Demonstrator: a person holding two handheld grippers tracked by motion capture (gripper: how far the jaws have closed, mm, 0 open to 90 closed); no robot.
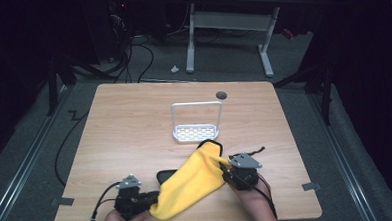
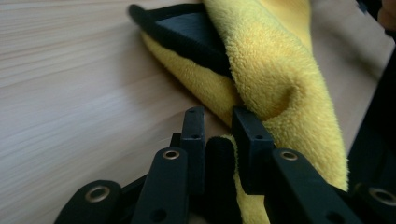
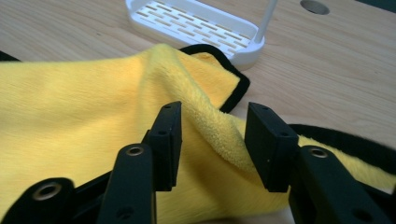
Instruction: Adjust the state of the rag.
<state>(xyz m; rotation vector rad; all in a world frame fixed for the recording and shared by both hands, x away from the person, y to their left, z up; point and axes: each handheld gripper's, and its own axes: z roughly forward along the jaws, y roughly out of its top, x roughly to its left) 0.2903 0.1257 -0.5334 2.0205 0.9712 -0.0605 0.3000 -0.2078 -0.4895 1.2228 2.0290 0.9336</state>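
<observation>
Near edge of table (image 1: 134,118), high view: two hands enter from the bottom, both cut off at the wrist by the frame. Left gripper (image 1: 149,198) lies low and level, aimed right, jaw tips at the lower left corner of the cloth (image 1: 194,178). Right gripper (image 1: 225,168) sits at the cloth's right edge under its grey plate; jaw tips hard to make out from above.

Left gripper view: jaws (image 2: 219,128) stand a narrow gap apart, with a fold of yellow cloth (image 2: 275,79) running down between them and bulging past the right jaw. Whether the pads pinch it or merely flank it, cannot tell; the lower part of the gap is dark. Black hem of the cloth curls up just beyond, a dark flat shape tucked under it, unclear what.

Right gripper view: jaws (image 3: 212,140) parted wide, a raised ridge of cloth (image 3: 84,102) between them. The ridge runs against the right pad; the left pad stands clear of it. Not clamped.

Cloth lies spread diagonally on the table between the two grippers, yellow with black edging, its far corner just beside the rack (image 1: 197,133).

Farther: white rack, slotted base with an upright frame, its far end cut off in the right gripper view (image 3: 196,25). Beyond it a round hole (image 1: 221,95) in the tabletop. Floor past the table is dim; desk legs and cables barely legible.
</observation>
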